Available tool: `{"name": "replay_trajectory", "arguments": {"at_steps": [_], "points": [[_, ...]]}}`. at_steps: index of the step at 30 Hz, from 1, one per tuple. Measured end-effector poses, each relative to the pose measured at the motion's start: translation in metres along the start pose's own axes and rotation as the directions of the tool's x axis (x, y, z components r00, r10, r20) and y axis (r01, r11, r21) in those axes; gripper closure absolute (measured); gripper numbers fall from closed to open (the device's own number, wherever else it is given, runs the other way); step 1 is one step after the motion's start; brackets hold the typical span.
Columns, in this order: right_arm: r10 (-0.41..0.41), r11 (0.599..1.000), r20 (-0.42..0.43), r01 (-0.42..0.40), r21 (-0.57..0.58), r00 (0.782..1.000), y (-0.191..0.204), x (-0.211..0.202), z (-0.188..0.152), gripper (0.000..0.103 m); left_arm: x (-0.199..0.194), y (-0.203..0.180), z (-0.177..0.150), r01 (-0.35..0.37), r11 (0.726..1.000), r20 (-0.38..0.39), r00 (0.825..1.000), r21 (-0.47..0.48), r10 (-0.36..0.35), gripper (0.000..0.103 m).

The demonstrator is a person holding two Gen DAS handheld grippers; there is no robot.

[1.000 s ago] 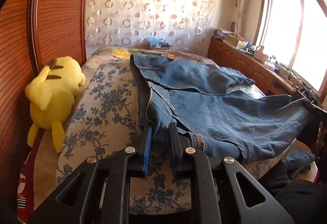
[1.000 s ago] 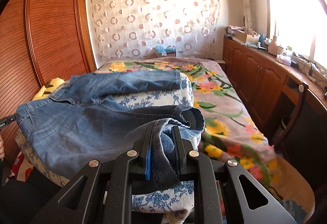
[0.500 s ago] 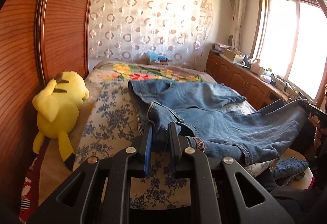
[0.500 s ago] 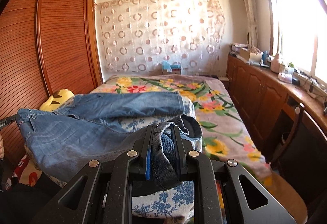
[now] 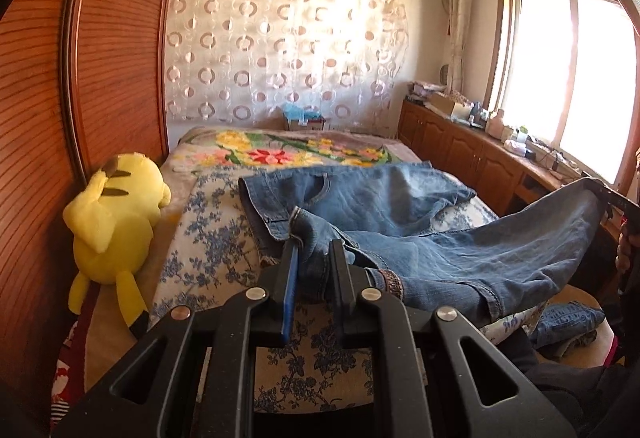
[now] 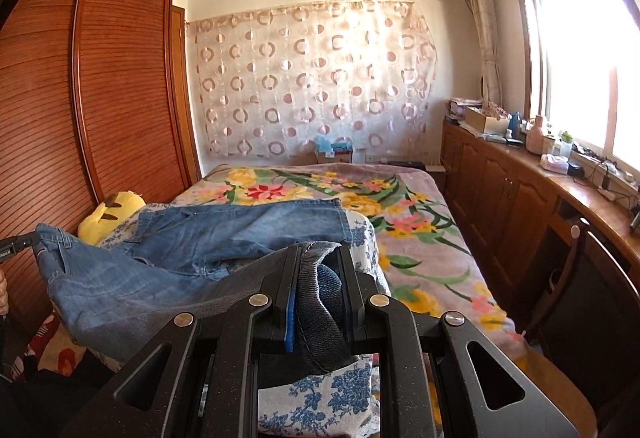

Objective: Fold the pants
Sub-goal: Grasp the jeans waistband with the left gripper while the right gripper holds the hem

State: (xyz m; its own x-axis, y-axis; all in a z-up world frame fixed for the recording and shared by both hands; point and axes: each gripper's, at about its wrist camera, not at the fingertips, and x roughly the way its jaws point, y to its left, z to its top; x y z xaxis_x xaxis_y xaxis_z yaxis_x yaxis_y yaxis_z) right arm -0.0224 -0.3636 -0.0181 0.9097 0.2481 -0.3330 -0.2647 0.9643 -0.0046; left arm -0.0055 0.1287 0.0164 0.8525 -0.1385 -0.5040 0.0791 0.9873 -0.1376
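Black gripper (image 5: 313, 262), blue pad, silver screws.

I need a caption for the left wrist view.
Left gripper pinches blue denim jeans beside yellow plush toy.

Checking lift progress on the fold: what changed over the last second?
Both grippers rose, carrying the near edge of the jeans up off the bed. The left gripper kept its clamp on the waistband end, the right gripper on the hem. Nothing was let go. The far half of the jeans stayed flat on the quilt, the yellow plush toy unmoved.
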Motion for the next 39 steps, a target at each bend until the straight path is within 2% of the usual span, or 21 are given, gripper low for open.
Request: {"name": "replay_trajectory", "arguments": {"at_steps": [9,14,22,31,39], "points": [[-0.048,0.999,-0.105,0.049,0.001,0.993,0.000,0.066,-0.026,0.086,0.032,0.001,-0.024,0.008,1.000,-0.088,0.996,-0.011,-0.009,0.087],[-0.049,0.999,-0.136,0.050,0.004,0.990,0.002,0.099,-0.023,0.086,0.045,0.000,-0.025,0.006,1.000,-0.113,0.994,-0.014,-0.007,0.087],[-0.057,0.998,-0.092,0.053,-0.042,0.994,0.005,0.132,0.015,0.086,0.066,0.002,0.005,-0.007,0.999,-0.094,0.996,0.032,0.010,0.087],[-0.060,0.997,-0.048,0.058,-0.051,0.997,0.001,0.177,0.027,0.086,0.097,0.009,0.046,-0.017,0.998,-0.078,0.997,0.060,0.022,0.087],[-0.073,0.995,-0.109,0.065,-0.072,0.991,0.003,0.224,0.021,0.086,0.131,0.013,0.061,-0.016,0.997,-0.122,0.992,0.072,0.024,0.087]]}}
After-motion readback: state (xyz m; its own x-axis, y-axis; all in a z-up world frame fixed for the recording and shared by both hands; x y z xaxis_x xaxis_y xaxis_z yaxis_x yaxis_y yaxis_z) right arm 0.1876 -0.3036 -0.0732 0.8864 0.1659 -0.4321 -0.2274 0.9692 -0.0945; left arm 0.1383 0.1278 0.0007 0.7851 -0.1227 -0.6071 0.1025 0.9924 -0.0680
